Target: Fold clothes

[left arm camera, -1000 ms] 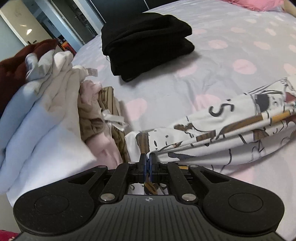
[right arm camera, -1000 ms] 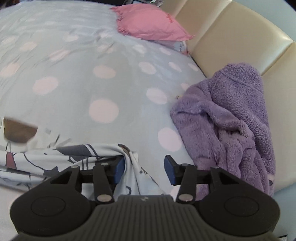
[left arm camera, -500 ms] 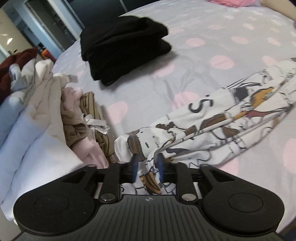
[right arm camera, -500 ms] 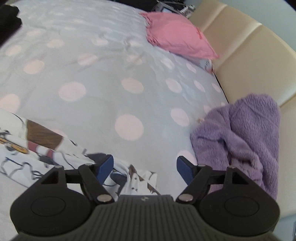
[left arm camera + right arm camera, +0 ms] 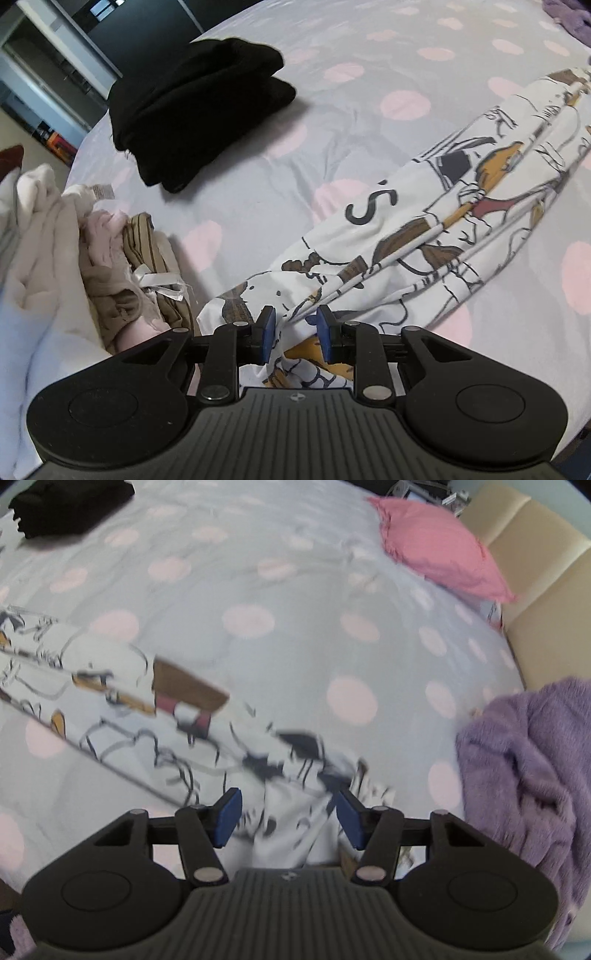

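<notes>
A white cartoon-printed garment [image 5: 443,221] lies bunched into a long strip across the dotted bed sheet [image 5: 258,177]. My left gripper [image 5: 293,325] stands over its near end. The jaws are closing with a fold of the cloth between the blue pads, which do not visibly press on it. In the right wrist view the garment's other end [image 5: 110,686] runs under my right gripper [image 5: 288,812]. Those jaws are wide and closing, with cloth lying loose between them. That view is blurred.
A folded black stack [image 5: 199,110] sits farther up the bed. A heap of white, pink and brown clothes [image 5: 55,258] crowds the left. A purple fleece [image 5: 528,775], a pink pillow [image 5: 436,550] and the beige headboard [image 5: 546,590] lie to the right.
The left jaws, shut on the printed cloth a second ago, have parted. The right gripper has shifted and rolled over the cloth's end; its jaws widened, then narrowed a little.
</notes>
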Motion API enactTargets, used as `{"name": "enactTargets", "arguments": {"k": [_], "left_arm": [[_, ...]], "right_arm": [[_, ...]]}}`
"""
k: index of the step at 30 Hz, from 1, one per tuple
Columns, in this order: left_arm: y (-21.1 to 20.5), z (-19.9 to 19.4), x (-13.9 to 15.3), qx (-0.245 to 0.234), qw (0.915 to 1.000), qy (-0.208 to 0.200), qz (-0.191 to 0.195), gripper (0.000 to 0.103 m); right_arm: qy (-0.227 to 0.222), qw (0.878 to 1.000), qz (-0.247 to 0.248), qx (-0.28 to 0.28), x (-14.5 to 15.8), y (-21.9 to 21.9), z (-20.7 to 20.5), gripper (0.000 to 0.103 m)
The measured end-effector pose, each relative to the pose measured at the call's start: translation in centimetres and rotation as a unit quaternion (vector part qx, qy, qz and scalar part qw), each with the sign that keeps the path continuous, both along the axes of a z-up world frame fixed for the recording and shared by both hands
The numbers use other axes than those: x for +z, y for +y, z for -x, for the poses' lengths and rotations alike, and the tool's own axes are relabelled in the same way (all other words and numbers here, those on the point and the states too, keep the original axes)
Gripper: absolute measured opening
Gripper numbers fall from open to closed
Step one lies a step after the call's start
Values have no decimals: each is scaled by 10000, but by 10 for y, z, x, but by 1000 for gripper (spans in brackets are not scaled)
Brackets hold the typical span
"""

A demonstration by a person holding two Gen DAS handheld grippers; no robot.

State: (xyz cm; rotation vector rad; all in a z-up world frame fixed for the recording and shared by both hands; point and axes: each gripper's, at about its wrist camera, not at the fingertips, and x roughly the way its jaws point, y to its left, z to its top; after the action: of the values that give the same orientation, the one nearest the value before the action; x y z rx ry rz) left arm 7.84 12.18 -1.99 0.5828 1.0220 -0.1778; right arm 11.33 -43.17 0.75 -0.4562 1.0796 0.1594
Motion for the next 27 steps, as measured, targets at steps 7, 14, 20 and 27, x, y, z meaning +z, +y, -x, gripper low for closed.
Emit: {"name": "enactTargets", "arguments": {"k": [7, 14, 20, 27], "left_arm": [[4, -10, 2, 306, 9993, 20, 200, 2], [12, -9, 10, 622, 9970, -124, 440, 1], [18, -5, 29, 776, 9936, -376, 733, 1], [22, 4, 48, 967, 9887, -751, 869, 0]], "right_arm": [[223, 9995, -153, -141, -29, -9, -5, 63], [249, 9983, 84, -528, -58, -5, -31, 12], [-442, 9929, -386, -1030, -14, -23, -24, 8], [-832, 9843, -308, -1525, 37, -53, -10, 1]]}}
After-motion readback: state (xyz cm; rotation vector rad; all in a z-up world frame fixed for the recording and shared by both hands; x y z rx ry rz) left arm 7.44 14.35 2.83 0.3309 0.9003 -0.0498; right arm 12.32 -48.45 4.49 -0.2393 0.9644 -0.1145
